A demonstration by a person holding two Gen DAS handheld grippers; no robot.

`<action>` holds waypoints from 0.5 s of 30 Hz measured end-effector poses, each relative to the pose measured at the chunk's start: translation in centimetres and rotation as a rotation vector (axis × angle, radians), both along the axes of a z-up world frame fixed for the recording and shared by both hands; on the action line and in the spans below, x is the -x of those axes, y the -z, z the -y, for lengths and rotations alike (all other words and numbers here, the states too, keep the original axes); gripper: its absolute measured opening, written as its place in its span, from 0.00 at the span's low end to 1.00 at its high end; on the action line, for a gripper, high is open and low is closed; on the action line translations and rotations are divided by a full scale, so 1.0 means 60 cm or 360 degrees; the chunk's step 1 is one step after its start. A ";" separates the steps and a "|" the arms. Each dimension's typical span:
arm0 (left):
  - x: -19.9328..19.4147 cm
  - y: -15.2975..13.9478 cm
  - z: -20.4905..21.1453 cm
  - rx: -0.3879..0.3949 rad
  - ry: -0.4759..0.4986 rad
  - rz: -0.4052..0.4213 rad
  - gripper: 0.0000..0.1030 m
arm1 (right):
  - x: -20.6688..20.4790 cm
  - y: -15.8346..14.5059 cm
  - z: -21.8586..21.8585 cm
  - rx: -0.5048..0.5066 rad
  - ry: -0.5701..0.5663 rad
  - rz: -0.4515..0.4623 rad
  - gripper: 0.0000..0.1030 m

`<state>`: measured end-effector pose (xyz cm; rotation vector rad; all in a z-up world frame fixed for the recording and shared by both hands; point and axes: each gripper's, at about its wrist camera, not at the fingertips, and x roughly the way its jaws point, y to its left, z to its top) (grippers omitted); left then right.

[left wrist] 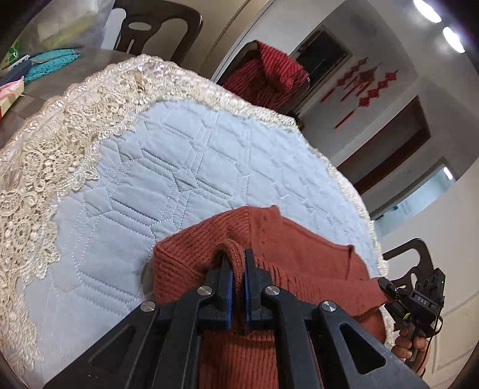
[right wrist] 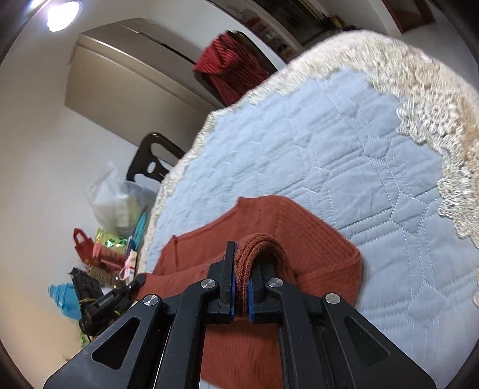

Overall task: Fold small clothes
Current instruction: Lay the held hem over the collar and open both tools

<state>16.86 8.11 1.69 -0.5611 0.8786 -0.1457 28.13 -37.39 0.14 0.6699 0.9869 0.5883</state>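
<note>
The left tongs (left wrist: 236, 263) are clamped tight on a bunched edge of the rust knit garment (left wrist: 299, 248), which lies part-folded on the quilted blue cover (left wrist: 167, 167) of the counter; the right tongs (right wrist: 241, 269) pinch the other bunched edge likewise; carry both edges level and together, I judge, so the fold lands square

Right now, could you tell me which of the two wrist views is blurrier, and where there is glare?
Right wrist view: lace edging smeared by motion blur, ceiling lamp blown out top left. Left wrist view: sharper, quilt stitching crisp, two bright ceiling lights flaring top right. Both bend straight lines, fisheye-style.
</note>
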 end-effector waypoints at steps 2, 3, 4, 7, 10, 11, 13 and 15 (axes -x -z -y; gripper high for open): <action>-0.005 0.002 0.001 0.0005 0.0009 -0.0008 0.08 | -0.010 0.008 -0.002 -0.0003 -0.0001 -0.0031 0.07; -0.006 0.002 -0.001 0.0023 0.0006 -0.0009 0.09 | -0.013 0.010 -0.002 -0.0005 -0.0007 -0.0041 0.07; -0.008 0.001 -0.002 0.0032 0.0000 -0.0009 0.10 | -0.015 0.010 -0.004 -0.0007 -0.0006 -0.0048 0.11; -0.010 -0.006 -0.005 0.0033 -0.0019 0.0024 0.20 | -0.018 0.006 -0.005 -0.0038 0.0008 -0.0028 0.15; -0.003 -0.018 -0.011 -0.0026 -0.0084 0.0081 0.36 | -0.019 0.000 -0.007 -0.0050 0.0017 0.0001 0.16; -0.001 -0.021 -0.014 -0.0037 -0.0097 0.0102 0.36 | -0.020 -0.002 -0.007 -0.0051 0.0015 0.0014 0.16; 0.001 -0.026 -0.022 -0.0039 -0.0108 0.0121 0.36 | -0.019 -0.008 -0.009 -0.0057 0.0010 0.0049 0.16; 0.007 -0.034 -0.026 -0.0063 -0.0118 0.0135 0.36 | -0.018 -0.012 -0.009 -0.0068 0.0000 0.0079 0.18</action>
